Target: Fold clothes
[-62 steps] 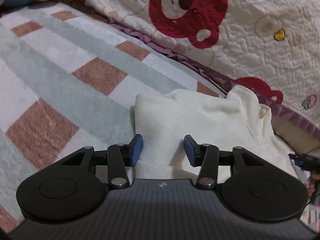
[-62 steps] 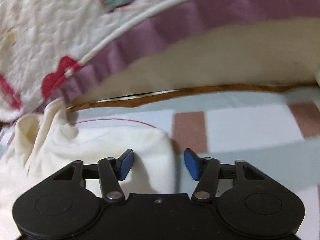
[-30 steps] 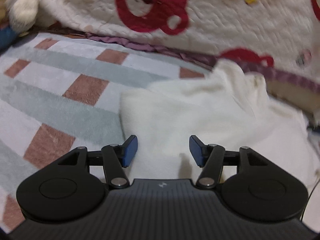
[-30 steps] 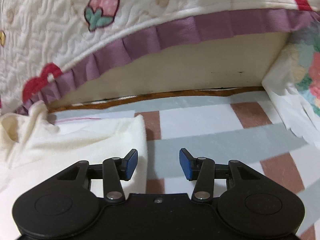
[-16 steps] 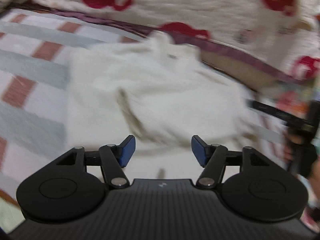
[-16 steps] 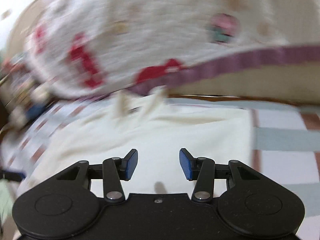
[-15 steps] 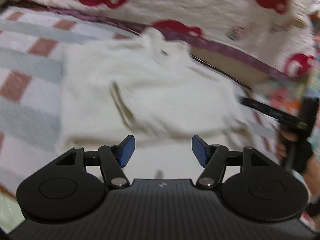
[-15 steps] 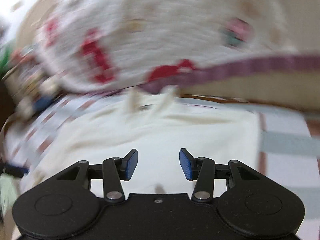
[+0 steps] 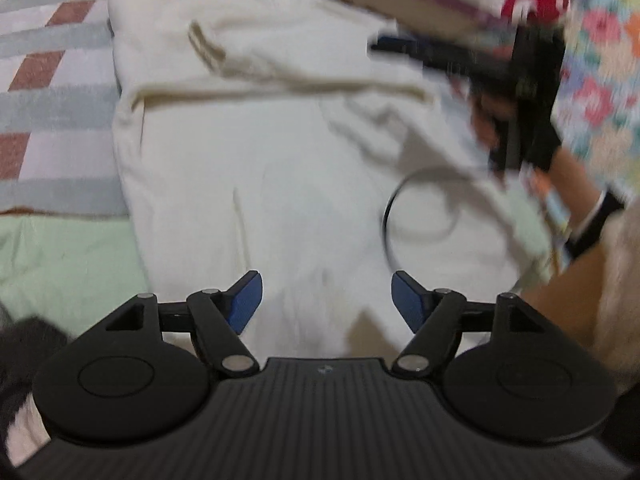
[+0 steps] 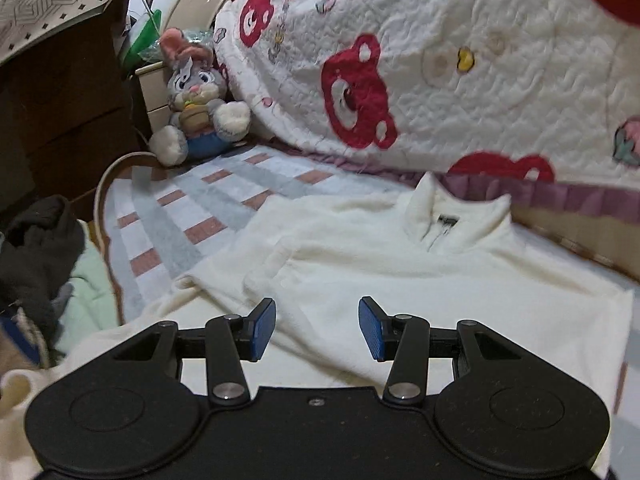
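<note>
Your checked bedspread (image 10: 168, 236) carries the cream sweater (image 9: 256, 168), laid flat with its collar toward the bear-print quilt (image 10: 460, 80). Your left gripper (image 9: 326, 300) hovers over the hem, jaws spread and empty. Your right gripper (image 10: 317, 326) hangs over the folded sleeve, also spread, gripping nothing. A plush rabbit (image 10: 196, 100) sits at the far corner.

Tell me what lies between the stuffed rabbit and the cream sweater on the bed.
In the right wrist view, only bare checked blanket lies between the stuffed rabbit and the cream sweater.
</note>
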### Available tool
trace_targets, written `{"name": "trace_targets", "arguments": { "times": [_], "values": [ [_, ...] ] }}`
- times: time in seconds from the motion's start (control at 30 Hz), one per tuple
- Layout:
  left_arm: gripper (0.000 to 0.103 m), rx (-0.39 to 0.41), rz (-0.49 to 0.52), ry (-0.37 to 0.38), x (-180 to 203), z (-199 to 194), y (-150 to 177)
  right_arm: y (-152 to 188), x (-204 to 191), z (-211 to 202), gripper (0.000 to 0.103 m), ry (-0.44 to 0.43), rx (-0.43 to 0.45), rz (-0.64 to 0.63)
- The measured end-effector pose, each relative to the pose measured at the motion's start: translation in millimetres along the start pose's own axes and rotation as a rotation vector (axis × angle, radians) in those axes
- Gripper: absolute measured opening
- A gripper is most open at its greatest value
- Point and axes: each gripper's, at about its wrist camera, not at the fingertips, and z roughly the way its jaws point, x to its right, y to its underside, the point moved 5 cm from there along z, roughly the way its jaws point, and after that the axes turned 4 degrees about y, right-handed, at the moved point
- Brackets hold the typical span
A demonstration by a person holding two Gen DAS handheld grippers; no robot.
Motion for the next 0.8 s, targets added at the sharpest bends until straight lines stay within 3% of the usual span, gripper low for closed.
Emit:
{"name": "trace_targets", "arguments": {
  "times": [0.1, 0.13, 0.2, 0.37, 0.53, 0.6, 0.7, 0.8],
  "values": [
    [0.066, -0.043, 0.048, -0.099, -3, 16, 8, 0, 2, -4, 0.051, 0.009, 0.021, 0.001],
    [0.042, -0.045, 0.058, -0.114, -4, 19, 9, 1, 3, -5, 0.051, 0.01, 0.023, 0.007],
    [0.01, -0.033, 0.112, -0.116, 2, 22, 3, 1, 6, -6, 0.051, 0.022, 0.026, 0.014],
    [0.01, 0.12, 0.185, -0.144, 16, 4, -33, 1, 18, -11, 0.051, 0.062, 0.032, 0.048],
    [0.01, 0.305, 0.269, -0.266, 23, 3, -105, -12, 50, -25, 0.051, 0.102, 0.075, 0.214],
    [0.01, 0.367, 0.306, -0.317, 25, 9, -135, -21, 66, -39, 0.051, 0.074, 0.13, 0.333],
    [0.01, 0.426, 0.341, -0.385, 23, 35, -183, -37, 88, -65, 0.052, -0.039, 0.223, 0.507],
    [0.01, 0.456, 0.278, -0.391, -2, 44, -193, -46, 97, -84, 0.057, -0.115, 0.266, 0.577]
  ]
}}
